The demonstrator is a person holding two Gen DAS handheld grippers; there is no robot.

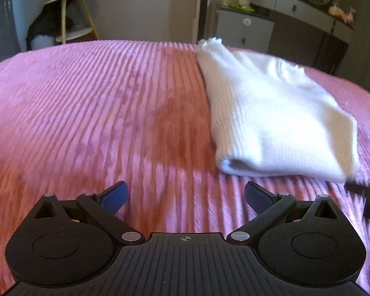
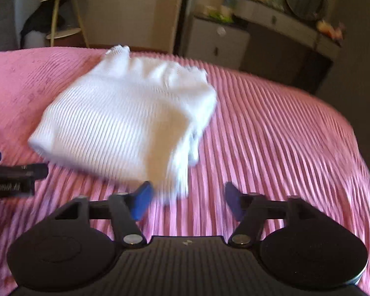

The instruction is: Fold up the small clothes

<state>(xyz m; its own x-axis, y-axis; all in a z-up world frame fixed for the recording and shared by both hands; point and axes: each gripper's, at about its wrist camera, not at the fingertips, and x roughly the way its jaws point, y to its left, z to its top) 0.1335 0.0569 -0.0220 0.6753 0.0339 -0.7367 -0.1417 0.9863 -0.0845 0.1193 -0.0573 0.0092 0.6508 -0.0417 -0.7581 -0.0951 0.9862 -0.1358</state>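
Pink ribbed bedspread (image 1: pixel 91 103) fills both views, with a corner shelf at upper left and a grey dresser at upper right of the room behind it. On the bed lies a white ribbed knit garment (image 1: pixel 271 113), already folded into a thick rectangle; it sits at right of centre in the left wrist view and at left of centre in the right wrist view. At lower centre of the left view, the left tool (image 1: pixel 186 197) hangs over bare bedspread, blue pads spread wide and holding nothing, angled down toward the bed and just short of the garment's near fold. The right tool (image 2: pixel 186 203) also stands agape and empty; the garment's near corner droops just ahead of its left pad, though blur hides whether they touch. That corner looks the likeliest trouble: a pad could snag the loose edge and drag the layers askew. Soft plush beneath may also let the bundle slump open.
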